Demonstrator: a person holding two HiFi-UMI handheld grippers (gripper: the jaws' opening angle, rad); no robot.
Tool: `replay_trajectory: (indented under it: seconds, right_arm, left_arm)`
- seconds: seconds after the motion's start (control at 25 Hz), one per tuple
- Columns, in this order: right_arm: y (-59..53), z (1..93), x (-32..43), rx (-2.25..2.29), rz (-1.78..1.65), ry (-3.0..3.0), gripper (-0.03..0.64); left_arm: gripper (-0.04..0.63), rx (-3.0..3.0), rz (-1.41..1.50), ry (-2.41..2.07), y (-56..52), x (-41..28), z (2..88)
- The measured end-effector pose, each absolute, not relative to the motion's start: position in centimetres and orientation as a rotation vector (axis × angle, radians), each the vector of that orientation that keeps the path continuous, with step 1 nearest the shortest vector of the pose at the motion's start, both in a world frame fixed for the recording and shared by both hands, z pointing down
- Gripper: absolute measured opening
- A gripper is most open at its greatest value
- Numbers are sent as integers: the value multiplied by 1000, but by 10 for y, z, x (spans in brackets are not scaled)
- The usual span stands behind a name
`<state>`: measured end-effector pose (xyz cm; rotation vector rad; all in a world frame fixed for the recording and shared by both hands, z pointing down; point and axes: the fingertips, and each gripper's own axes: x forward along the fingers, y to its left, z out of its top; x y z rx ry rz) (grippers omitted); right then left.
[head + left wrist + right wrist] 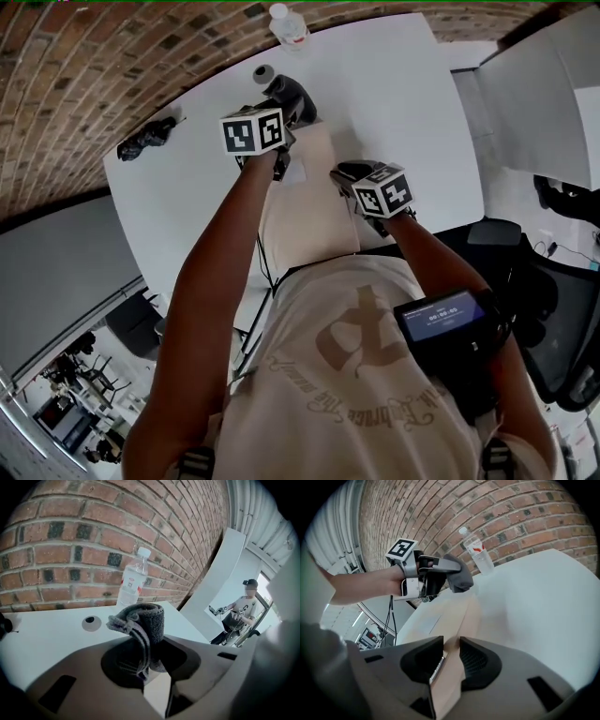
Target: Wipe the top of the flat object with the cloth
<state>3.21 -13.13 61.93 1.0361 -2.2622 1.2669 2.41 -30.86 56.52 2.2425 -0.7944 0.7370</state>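
Observation:
A flat beige board [305, 206] lies on the white table [403, 94], reaching its near edge. My left gripper [286, 108] hovers over the board's far end, shut on a folded grey cloth [294, 94]. In the left gripper view the cloth [145, 623] stands up from between the jaws of that gripper [147, 663]. My right gripper [345, 176] clamps the board's right edge. The right gripper view shows that gripper [451, 656] with the board [445, 616] pinched between its pads, and beyond it the left gripper [452, 569] with the cloth [460, 578].
A water bottle [289, 26] stands at the table's far edge, with a round cable hole [263, 72] near it. A black bundle [145, 141] lies at the table's left. A second white surface [534, 103] and an office chair [553, 319] are at the right.

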Motion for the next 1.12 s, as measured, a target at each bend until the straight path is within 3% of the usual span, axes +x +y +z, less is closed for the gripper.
replay_trajectory:
  seconds: [0.56,1.12]
  right_arm:
    - [-130,618,35,1053,1253,-2257,118]
    - [-127,621,33,1053,1212,-2207,120]
  left_arm:
    - [100,2064,930,-592,-301,54,615]
    - [100,2061,1119,-482,-290,20,617]
